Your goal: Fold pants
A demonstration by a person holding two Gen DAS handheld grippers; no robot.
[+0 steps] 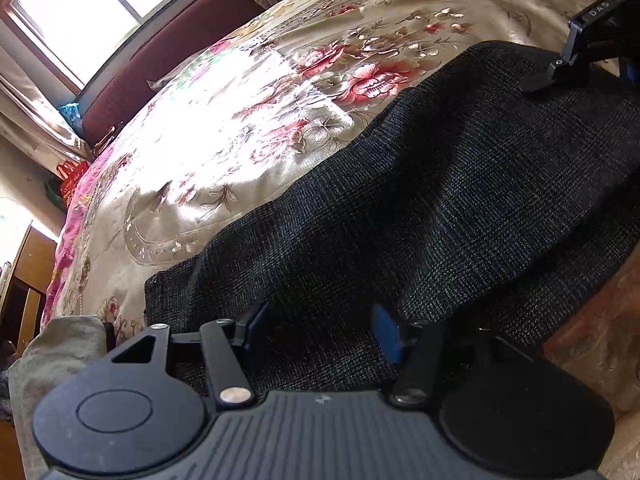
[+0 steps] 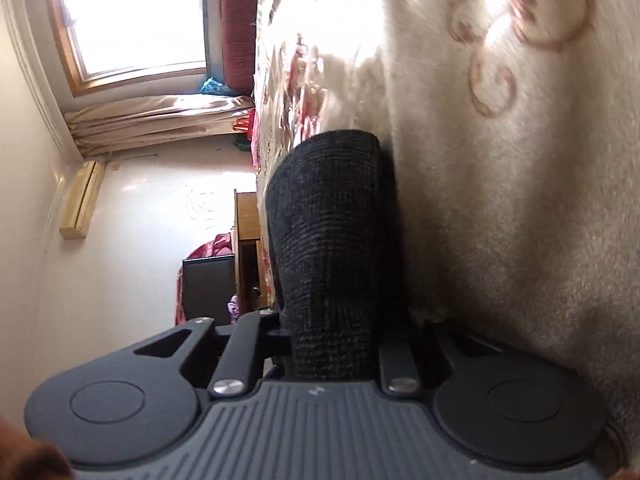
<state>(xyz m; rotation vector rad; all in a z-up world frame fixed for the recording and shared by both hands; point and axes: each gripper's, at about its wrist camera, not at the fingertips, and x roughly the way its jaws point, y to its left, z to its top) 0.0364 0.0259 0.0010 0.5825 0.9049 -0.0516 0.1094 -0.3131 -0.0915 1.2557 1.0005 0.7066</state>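
Dark checked pants [image 1: 440, 200] lie stretched across a floral bedspread [image 1: 240, 120]. My left gripper [image 1: 322, 324] points down onto their near end. Its blue pads [image 1: 386, 336] stand apart, and the cloth lies flat between them, not pinched. At the far right end, my right gripper [image 1: 544, 78] has a black finger on the edge of the pants. In the right wrist view, the right gripper [image 2: 334, 332] is shut on a bunched fold of the pants [image 2: 332, 220]. The fold runs forward from the jaws along the cream bedspread [image 2: 500, 200].
A maroon headboard [image 1: 168, 60] and a bright window [image 1: 100, 0] stand beyond the bed. A beige cloth [image 1: 60, 352] hangs off the bed corner by a wooden cabinet [image 1: 28, 280]. A red bag [image 1: 70, 176] sits beside the bed. A dark cabinet [image 2: 208, 284] stands against the wall.
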